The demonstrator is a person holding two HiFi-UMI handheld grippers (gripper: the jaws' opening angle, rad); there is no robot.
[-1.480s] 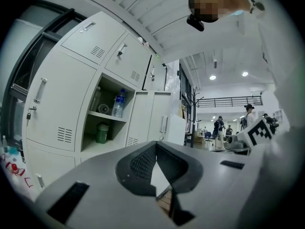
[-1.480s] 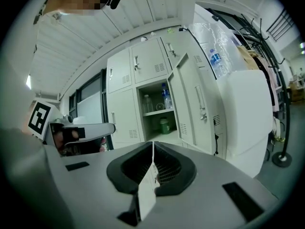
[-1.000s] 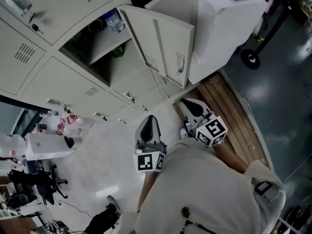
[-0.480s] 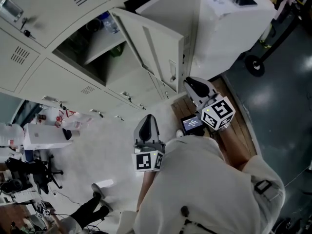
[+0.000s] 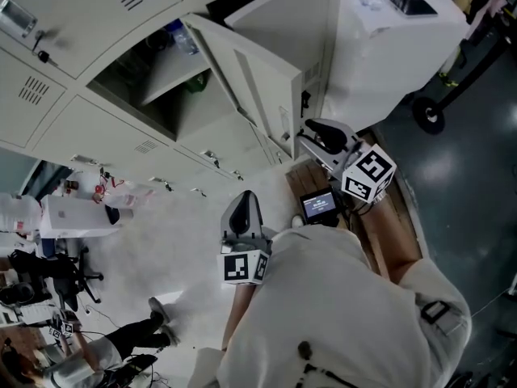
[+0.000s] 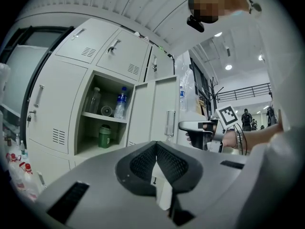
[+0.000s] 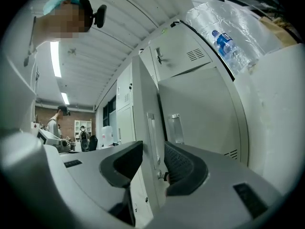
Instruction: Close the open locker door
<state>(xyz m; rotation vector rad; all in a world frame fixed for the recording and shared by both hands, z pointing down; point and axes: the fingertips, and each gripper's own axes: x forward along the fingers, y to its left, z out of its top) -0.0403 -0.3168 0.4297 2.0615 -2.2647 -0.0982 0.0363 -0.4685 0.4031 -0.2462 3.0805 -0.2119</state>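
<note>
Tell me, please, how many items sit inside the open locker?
4: on the upper shelf, a clear bottle, a small round item and a blue-labelled bottle; below it, a green jar. Others may be hidden deeper inside.

Head view: from above, steeply down onto the locker door (image 5: 262,83), at middle range. Left gripper view: faces it from farther back. Right gripper view: very near, edge-on. Door shared by all three.

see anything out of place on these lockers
One locker door hangs wide open, exposing bottles inside, while neighbouring doors are shut. The right gripper has its jaws opening, with that door's edge between them.
</note>
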